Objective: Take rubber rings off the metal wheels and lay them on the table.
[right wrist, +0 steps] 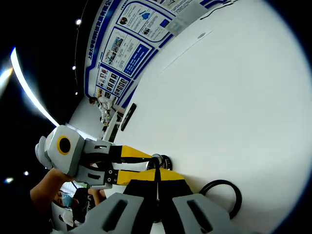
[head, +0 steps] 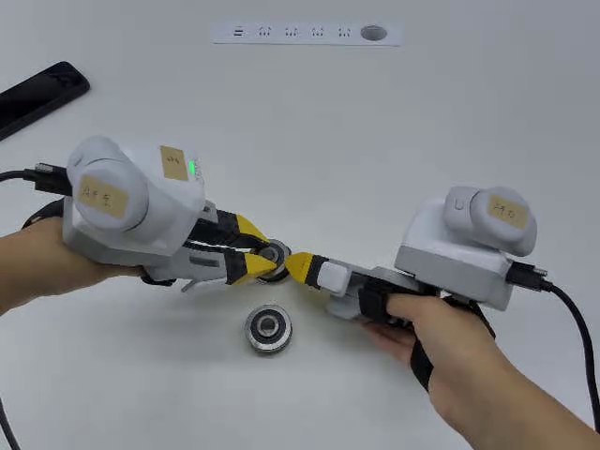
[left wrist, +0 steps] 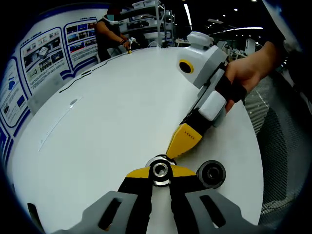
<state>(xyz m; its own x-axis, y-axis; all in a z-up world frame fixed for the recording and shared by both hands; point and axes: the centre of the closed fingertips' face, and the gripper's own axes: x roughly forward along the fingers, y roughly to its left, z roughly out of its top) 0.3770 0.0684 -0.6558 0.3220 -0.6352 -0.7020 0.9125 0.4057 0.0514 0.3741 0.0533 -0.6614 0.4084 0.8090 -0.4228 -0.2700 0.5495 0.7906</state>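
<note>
My left gripper [head: 261, 260] [left wrist: 160, 171] is shut on a small metal wheel [head: 275, 257] [left wrist: 160, 170] with a black rubber ring, held just above the table. From the right, my right gripper [head: 300, 267] [right wrist: 156, 172] meets that wheel [right wrist: 161, 161], its yellow tips closed together on the wheel's black rim. In the left gripper view the right gripper [left wrist: 181, 140] comes in from the upper right. A second wheel [head: 269, 329] [left wrist: 211, 174], ring still on, lies flat on the table below them. A thin black loop [right wrist: 237, 195], seemingly a loose rubber ring, lies beside my right jaws.
The white table [head: 375, 141] stretches wide around the work. A dark phone [head: 37, 94] lies at the far left, and a white power strip [head: 309, 34] runs along the far edge. Cables trail from both grippers.
</note>
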